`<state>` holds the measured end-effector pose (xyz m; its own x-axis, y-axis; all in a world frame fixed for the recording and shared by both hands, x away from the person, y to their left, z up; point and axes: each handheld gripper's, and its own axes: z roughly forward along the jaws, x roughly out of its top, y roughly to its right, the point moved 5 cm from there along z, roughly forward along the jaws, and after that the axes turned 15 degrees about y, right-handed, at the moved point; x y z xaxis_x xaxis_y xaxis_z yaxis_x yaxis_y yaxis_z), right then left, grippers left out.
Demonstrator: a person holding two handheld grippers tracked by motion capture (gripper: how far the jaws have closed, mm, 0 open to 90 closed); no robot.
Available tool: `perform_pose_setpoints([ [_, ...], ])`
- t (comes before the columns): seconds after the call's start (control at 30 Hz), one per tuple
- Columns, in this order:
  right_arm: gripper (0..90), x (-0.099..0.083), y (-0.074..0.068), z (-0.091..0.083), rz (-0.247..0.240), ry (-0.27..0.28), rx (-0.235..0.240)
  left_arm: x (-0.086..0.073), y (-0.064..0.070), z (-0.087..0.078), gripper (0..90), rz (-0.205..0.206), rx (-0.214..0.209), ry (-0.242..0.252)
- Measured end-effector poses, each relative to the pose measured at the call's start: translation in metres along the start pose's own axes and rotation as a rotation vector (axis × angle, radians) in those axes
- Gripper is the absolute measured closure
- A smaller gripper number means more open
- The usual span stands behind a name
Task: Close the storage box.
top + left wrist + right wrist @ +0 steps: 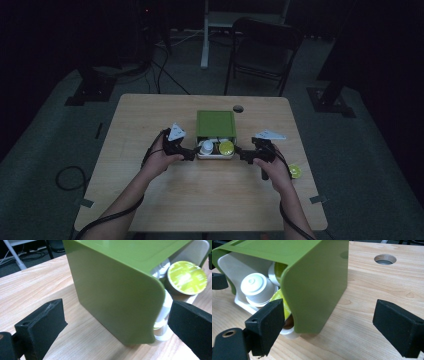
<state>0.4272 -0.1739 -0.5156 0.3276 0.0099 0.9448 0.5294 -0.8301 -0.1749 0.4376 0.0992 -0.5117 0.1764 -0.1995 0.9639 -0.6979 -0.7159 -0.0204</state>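
Note:
A green box (215, 123) sits mid-table with a white drawer (216, 156) slid partway out of its near end. The drawer holds a white capsule (207, 147) and a capsule with a yellow-green lid (226, 147). My left gripper (189, 154) is at the drawer's left front corner. It stands open (117, 322), its jaws astride the box's green side wall (112, 295), with the yellow-green lid (187, 277) beyond. My right gripper (243, 155) is at the right front corner, open (332, 325) around the box corner (319, 287). The white capsule (257, 287) lies inside.
Another yellow-green capsule (294, 171) lies on the table (150, 200) near the right edge, just past the right hand. A round cable hole (238, 108) (385, 259) is behind the box. A dark chair (262, 50) and cables stand on the floor beyond the table.

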Motion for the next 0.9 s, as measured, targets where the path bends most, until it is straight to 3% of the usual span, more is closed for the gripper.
perform_pose_setpoints([
  [0.9,10.3,-0.022,0.013,-0.028,0.002,-0.025,-0.068,-0.026,-0.006,-0.033,1.5,-0.032,0.028,-0.048],
])
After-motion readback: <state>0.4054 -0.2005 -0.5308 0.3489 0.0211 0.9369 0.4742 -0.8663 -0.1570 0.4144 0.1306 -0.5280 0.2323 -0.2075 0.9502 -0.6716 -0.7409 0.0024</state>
